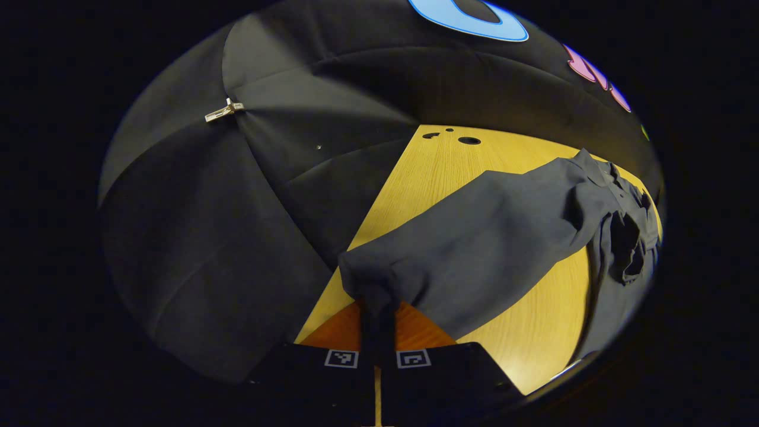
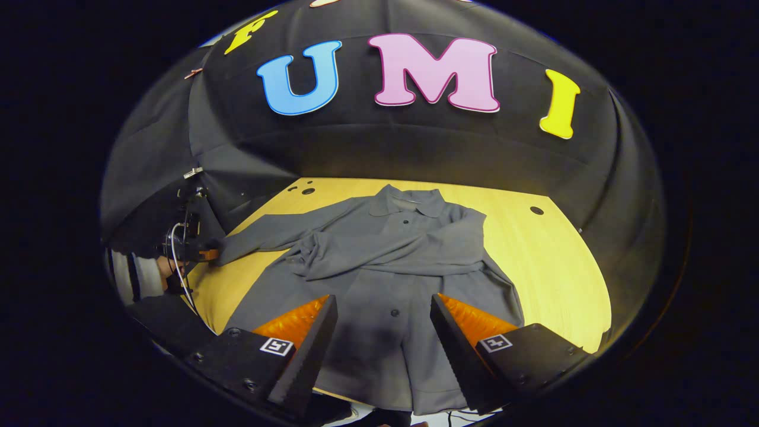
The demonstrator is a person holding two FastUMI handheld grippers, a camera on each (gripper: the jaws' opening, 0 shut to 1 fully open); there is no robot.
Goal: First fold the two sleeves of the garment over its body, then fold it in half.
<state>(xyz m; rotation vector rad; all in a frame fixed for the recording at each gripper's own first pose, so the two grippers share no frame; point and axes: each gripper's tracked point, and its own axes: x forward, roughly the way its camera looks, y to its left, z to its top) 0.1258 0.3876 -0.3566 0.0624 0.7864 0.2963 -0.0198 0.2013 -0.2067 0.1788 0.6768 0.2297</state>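
Grey garment (image 2: pixel 385 261) flat on table (image 2: pixel 551 261), one sleeve (image 2: pixel 391 252) already across its body; left gripper (image 1: pixel 378 320) pinches other sleeve's cuff (image 1: pixel 370 281), right gripper (image 2: pixel 384 332) spread, idle; halving remains.

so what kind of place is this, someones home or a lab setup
Most likely a staged recording booth, not a home. Black cloth wall is draped around a bare wooden table with round holes drilled in it, and a grey garment is laid on it, one sleeve pinched by the left gripper.
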